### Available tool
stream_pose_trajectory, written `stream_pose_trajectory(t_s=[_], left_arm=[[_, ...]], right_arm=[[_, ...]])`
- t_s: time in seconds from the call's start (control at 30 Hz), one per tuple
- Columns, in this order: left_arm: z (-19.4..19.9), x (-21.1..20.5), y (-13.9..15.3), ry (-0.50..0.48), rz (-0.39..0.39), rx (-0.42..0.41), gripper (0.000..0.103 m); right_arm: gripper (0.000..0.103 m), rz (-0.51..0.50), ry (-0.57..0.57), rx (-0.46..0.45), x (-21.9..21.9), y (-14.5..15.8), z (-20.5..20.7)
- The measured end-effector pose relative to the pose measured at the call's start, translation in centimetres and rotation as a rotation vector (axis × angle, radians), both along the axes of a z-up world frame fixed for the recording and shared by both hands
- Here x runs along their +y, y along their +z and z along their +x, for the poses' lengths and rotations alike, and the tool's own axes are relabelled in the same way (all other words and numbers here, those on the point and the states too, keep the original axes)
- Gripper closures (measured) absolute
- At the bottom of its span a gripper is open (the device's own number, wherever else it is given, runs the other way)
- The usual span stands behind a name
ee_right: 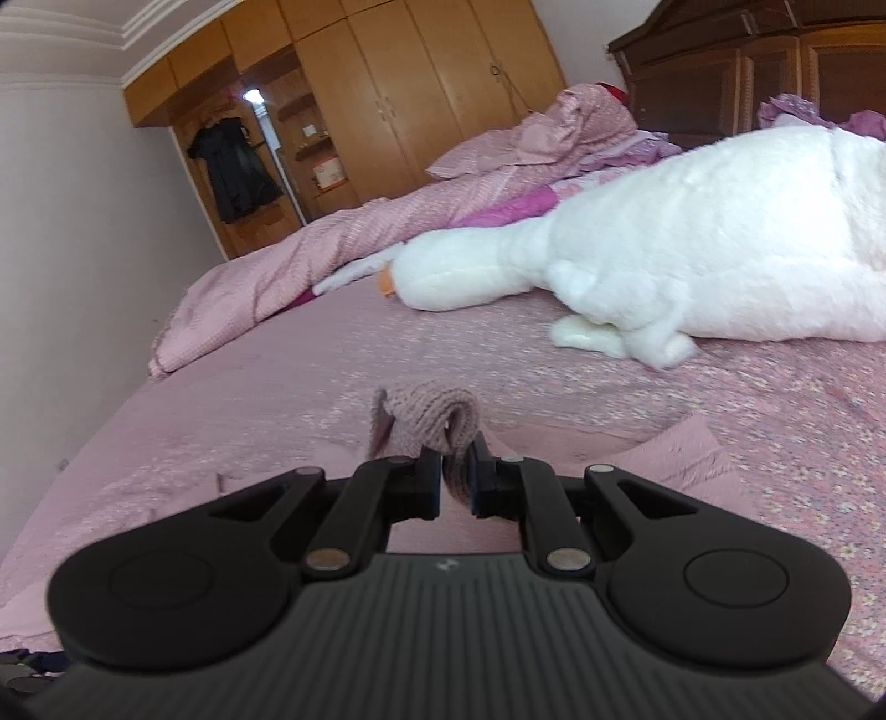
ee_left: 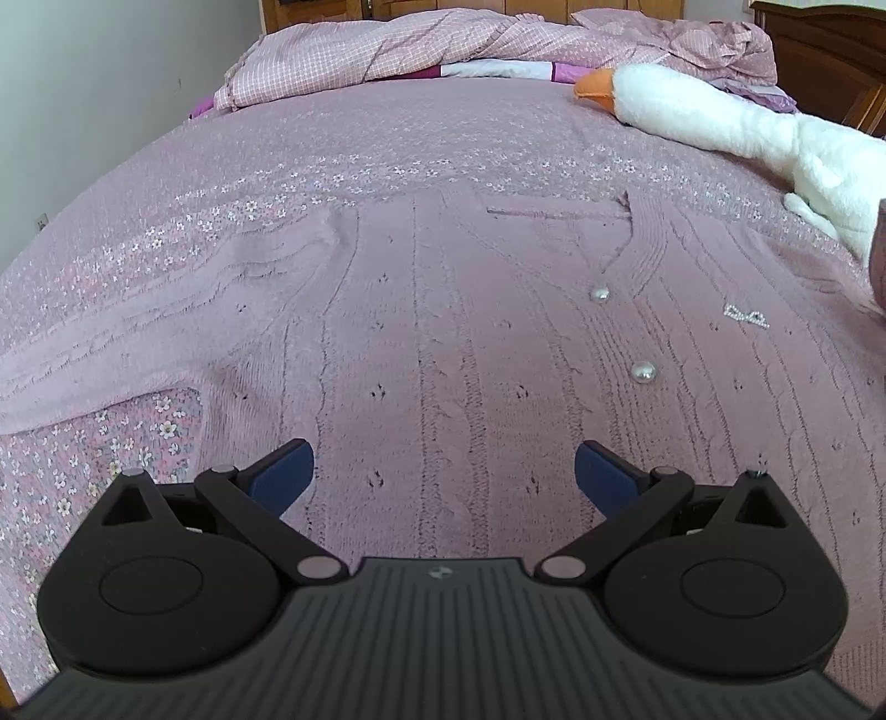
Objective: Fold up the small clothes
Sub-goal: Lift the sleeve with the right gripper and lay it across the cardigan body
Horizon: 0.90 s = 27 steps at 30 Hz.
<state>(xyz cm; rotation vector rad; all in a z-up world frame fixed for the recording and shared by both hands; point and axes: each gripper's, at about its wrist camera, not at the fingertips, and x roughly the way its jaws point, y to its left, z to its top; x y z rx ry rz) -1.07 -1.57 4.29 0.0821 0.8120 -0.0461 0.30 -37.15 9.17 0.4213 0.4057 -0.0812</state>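
A pink knitted cardigan (ee_left: 443, 310) with pearl buttons (ee_left: 643, 371) lies flat on the bed, front up, one sleeve (ee_left: 138, 343) stretched out to the left. My left gripper (ee_left: 444, 476) hovers open over its lower body, blue pads wide apart with nothing between them. In the right wrist view my right gripper (ee_right: 455, 482) is shut on a bunched cuff of the cardigan's other sleeve (ee_right: 437, 421), which is lifted off the bed. A bit of that lifted knit shows at the right edge of the left wrist view.
A large white plush goose (ee_right: 692, 243) with an orange beak (ee_left: 595, 88) lies across the far right of the bed. A crumpled pink quilt (ee_left: 443, 50) is piled at the head. The floral bedspread (ee_left: 232, 210) surrounds the cardigan. Wooden wardrobes (ee_right: 421, 94) stand behind.
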Motion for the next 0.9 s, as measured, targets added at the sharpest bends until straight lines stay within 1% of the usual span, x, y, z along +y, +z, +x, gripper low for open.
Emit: stream_pose_trajectory(t_s=[0.27, 0.53, 0.9], left_arm=[[-0.3, 0.6, 0.1, 0.000, -0.028, 0.004, 0.000], [-0.5, 1.3, 0.1, 0.000, -0.052, 0.004, 0.000], [-0.7, 2.7, 0.2, 0.027, -0.070, 0.003, 0.000]], right_arm=[[0.090, 0.013, 0.050, -0.015, 2.5, 1.2, 1.0], [0.090, -0.010, 0.105, -0.028, 5.9, 2.2, 2.2], [0.090, 0.007, 0.150, -0.034, 9.1, 2.7, 3.3]])
